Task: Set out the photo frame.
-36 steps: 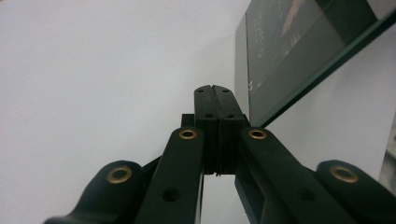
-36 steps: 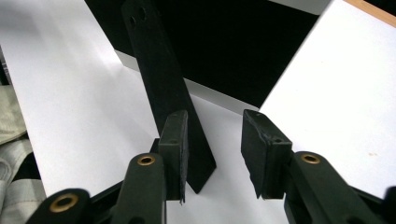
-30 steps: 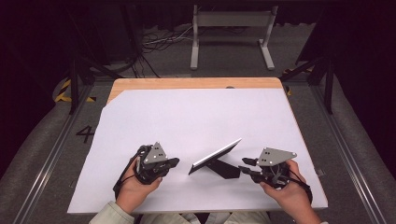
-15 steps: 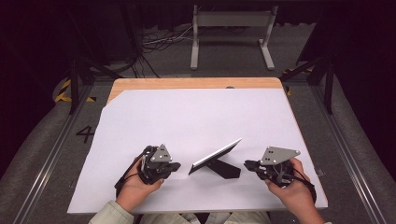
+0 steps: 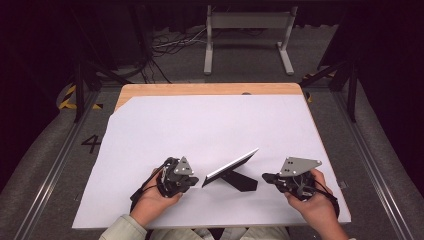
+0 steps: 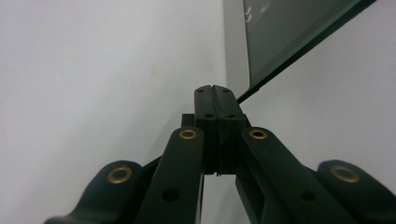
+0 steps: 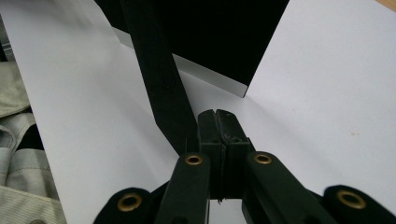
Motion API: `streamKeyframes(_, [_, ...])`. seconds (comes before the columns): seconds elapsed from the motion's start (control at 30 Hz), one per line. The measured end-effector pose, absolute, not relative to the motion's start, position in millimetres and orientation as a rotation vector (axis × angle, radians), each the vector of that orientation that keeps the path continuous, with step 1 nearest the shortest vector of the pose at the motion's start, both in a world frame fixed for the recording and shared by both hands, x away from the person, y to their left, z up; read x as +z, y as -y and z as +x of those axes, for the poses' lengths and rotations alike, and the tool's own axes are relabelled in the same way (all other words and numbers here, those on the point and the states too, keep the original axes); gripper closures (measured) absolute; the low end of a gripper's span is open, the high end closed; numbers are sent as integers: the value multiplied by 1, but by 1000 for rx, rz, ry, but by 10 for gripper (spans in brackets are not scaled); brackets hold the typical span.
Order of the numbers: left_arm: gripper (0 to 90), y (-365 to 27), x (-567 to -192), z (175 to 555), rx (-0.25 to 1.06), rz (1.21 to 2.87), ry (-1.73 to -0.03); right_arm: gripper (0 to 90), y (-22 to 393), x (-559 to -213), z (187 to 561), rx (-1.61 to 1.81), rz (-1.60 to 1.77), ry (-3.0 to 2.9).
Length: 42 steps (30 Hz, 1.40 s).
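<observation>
Tablet, thin, dark glass, white-edged (image 5: 231,166): propped on black kickstand (image 5: 241,180), white-covered surface (image 5: 210,125). Left tongs (image 5: 189,180), right tongs (image 5: 268,177): pressed together, empty, flanking. Remaining work: cannot judge.

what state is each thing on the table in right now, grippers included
tablet: propped up tilted on its black kickstand, ungripped
kickstand: folded out, foot flat on the white sheet
left gripper: fingers shut, empty, beside the tablet's lower corner
right gripper: fingers shut, empty, near the kickstand's end
white sheet: lying flat over the wooden table
</observation>
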<state>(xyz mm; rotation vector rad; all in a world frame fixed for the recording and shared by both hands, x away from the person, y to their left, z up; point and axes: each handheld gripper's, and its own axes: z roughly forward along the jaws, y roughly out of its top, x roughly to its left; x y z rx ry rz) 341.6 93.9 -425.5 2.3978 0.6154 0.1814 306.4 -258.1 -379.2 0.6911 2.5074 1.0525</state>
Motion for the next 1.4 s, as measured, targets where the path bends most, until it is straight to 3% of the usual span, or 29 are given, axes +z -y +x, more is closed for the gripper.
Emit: streamKeyframes(1.4, [900,-70,-433,327,87,2436,-523,900,285,-366,312,1101,815,-2421])
